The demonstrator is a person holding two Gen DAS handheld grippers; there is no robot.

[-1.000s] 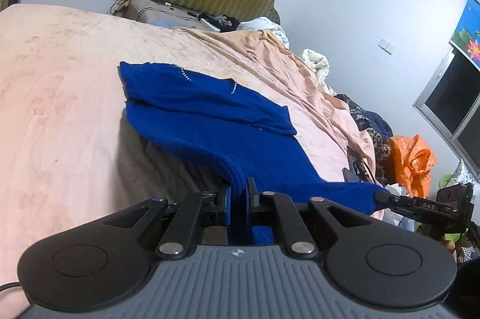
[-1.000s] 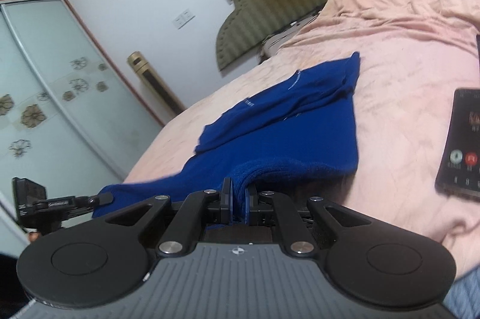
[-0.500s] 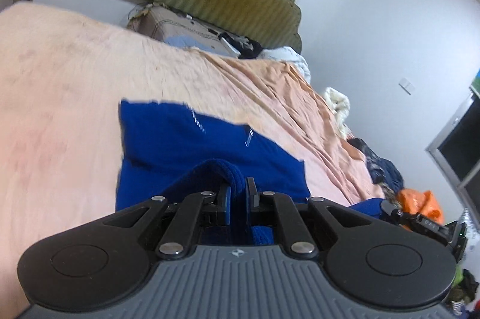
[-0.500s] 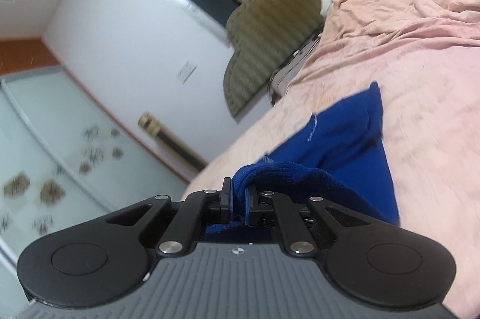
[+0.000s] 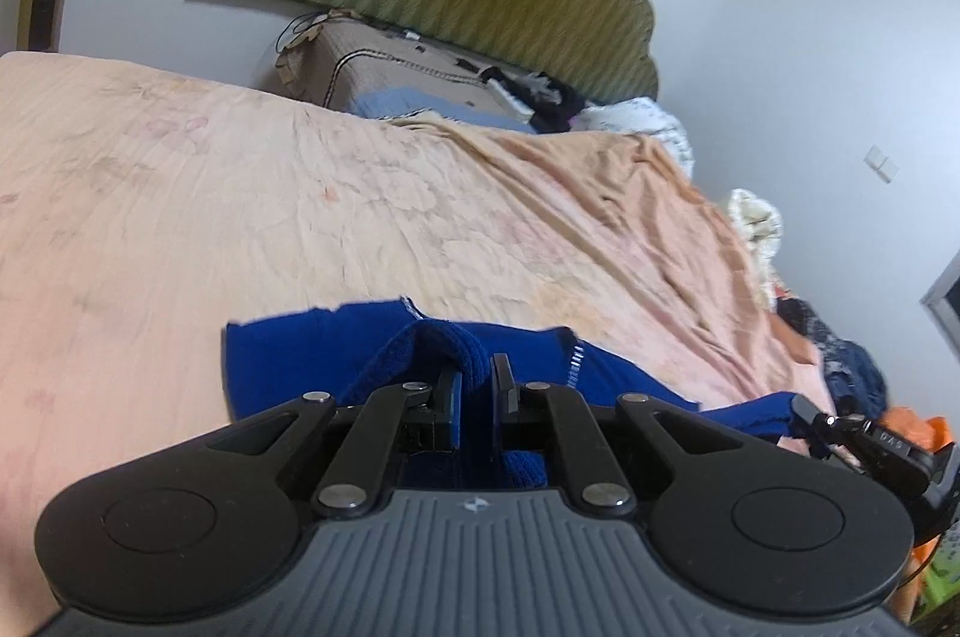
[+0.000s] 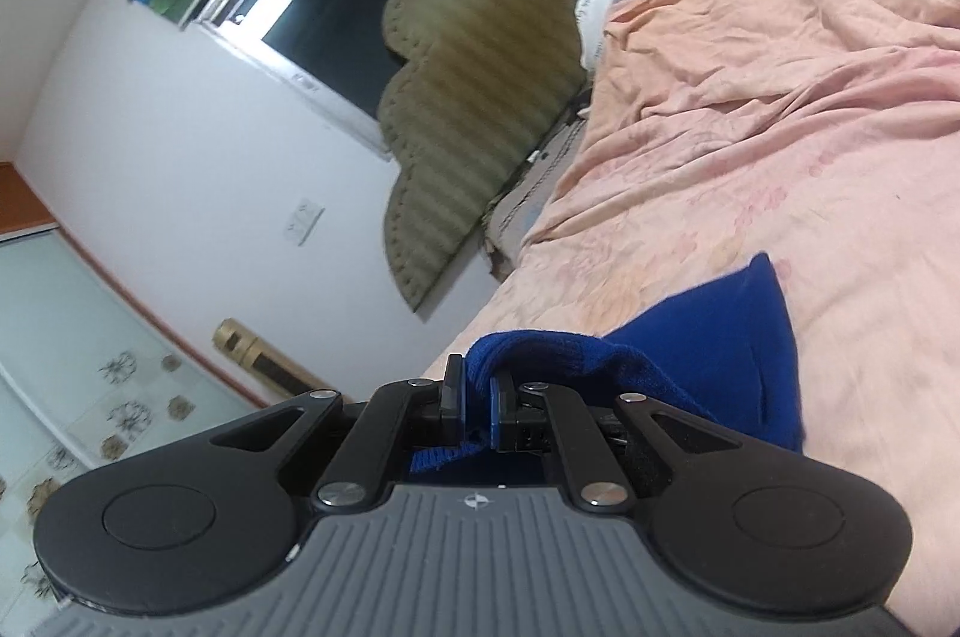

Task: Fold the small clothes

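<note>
Both the left gripper (image 5: 474, 385) and right gripper (image 6: 474, 391) pinched the blue garment (image 5: 312, 355) between narrow fingers. Its flat remainder lay toward twelve o'clock on the bed (image 5: 300, 193), long axis crosswise, equally near both hands.

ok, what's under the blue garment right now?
The blue garment lies on the peach bedsheet; the sheet shows all around it. Whatever sits directly beneath is covered by the fabric and gripper bodies.

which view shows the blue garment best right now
The left wrist view: the blue garment spreads across the pink bedsheet with its folded edge in the left gripper. The right wrist view shows only a bunched corner in the right gripper.
</note>
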